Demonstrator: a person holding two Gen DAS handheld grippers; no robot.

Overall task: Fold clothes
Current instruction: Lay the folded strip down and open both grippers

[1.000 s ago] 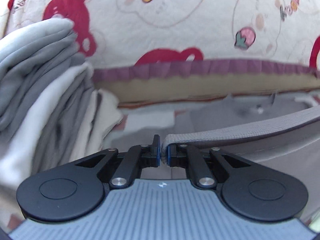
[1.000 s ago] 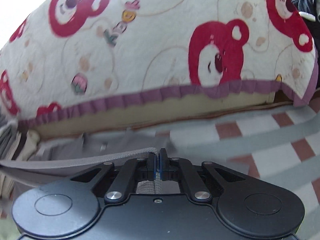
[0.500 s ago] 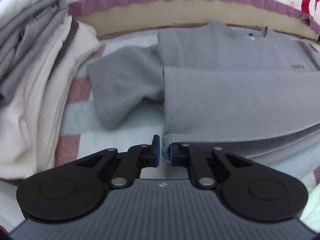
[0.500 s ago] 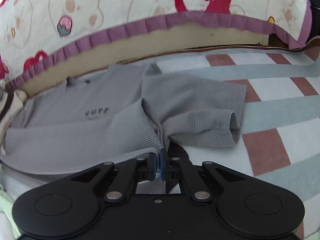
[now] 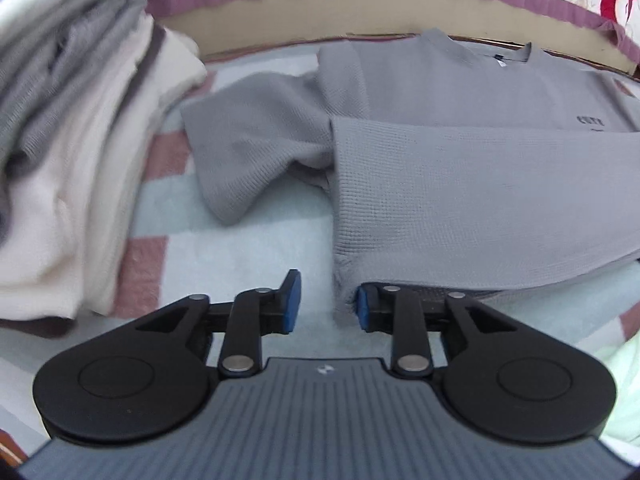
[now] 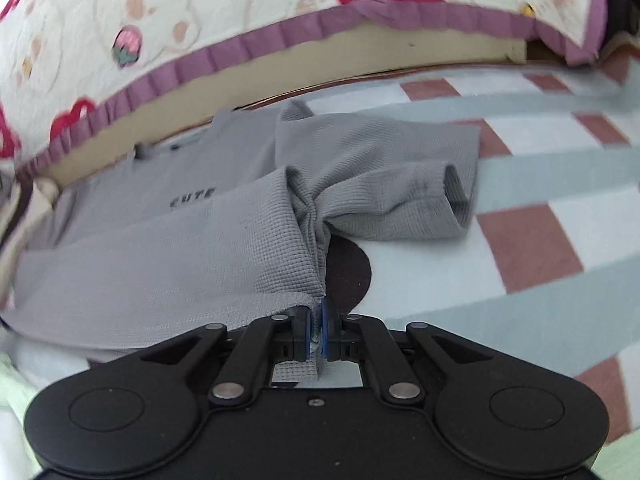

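Observation:
A grey waffle-knit T-shirt lies on a checked blanket, its lower half folded up over the chest, sleeves spread to the sides. My left gripper is open; the shirt's folded left corner hangs just between its blue pads, touching the right one. In the right wrist view the same shirt shows with small dark lettering. My right gripper is shut on the shirt's folded right corner, with fabric pinched between the pads.
A stack of folded grey and cream clothes stands at the left. A bear-print quilt with a purple frill rises behind the shirt. The checked blanket extends to the right. Pale green fabric lies at the near edge.
Both grippers swung the shirt's hem forward and down over the chest. My left gripper then opened and let go of its corner. My right gripper stays shut.

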